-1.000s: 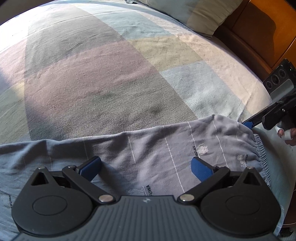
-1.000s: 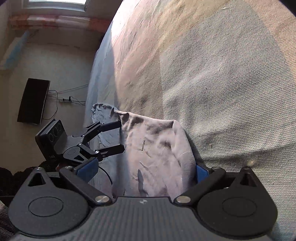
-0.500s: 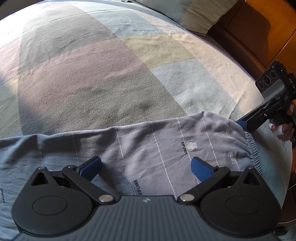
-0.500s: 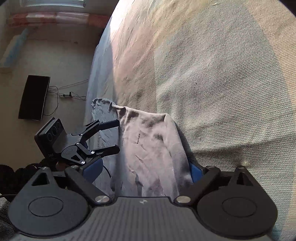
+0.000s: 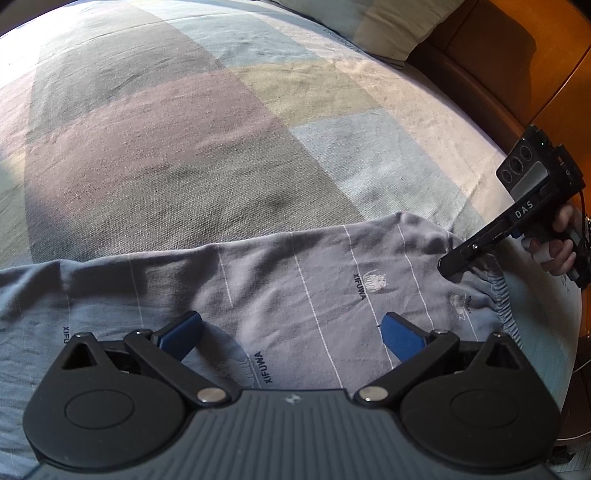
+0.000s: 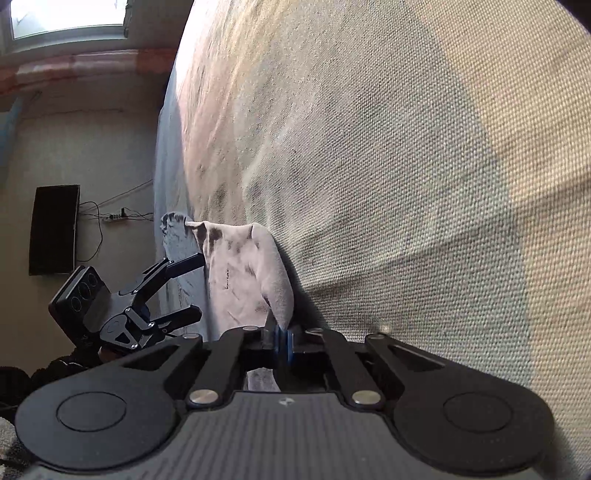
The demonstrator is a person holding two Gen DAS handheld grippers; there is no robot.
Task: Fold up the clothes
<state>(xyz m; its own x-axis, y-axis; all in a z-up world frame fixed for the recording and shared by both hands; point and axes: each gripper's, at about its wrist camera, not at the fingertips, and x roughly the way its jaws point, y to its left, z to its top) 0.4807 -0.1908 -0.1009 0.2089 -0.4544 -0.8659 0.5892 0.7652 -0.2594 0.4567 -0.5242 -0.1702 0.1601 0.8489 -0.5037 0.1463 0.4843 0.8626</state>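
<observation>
A grey garment [image 5: 295, 280] with thin white lines, "XIFUWA" prints and an elastic waistband lies flat near the bed's edge. My left gripper [image 5: 290, 328] hovers open just above its middle, with nothing between the blue pads. In the right wrist view the left gripper [image 6: 199, 287] also shows open beside the cloth [image 6: 243, 273]. My right gripper [image 6: 282, 345] is closing to a pinch, its blue pads pressed together on the garment's waistband corner. In the left wrist view, the right gripper [image 5: 452, 267] bites that far right corner, and a hand holds its handle.
The garment lies on a bedcover [image 5: 184, 147] of wide pastel stripes. A pillow [image 5: 388, 26] and a wooden headboard [image 5: 498, 74] are at the back right. Beyond the bed's edge the floor holds a dark flat panel [image 6: 53, 229] and a power strip [image 6: 114, 218] with cables.
The right gripper's jaws went from wide open around the garment's edge to shut on it, sinking slightly. The left gripper stayed open over the cloth.
</observation>
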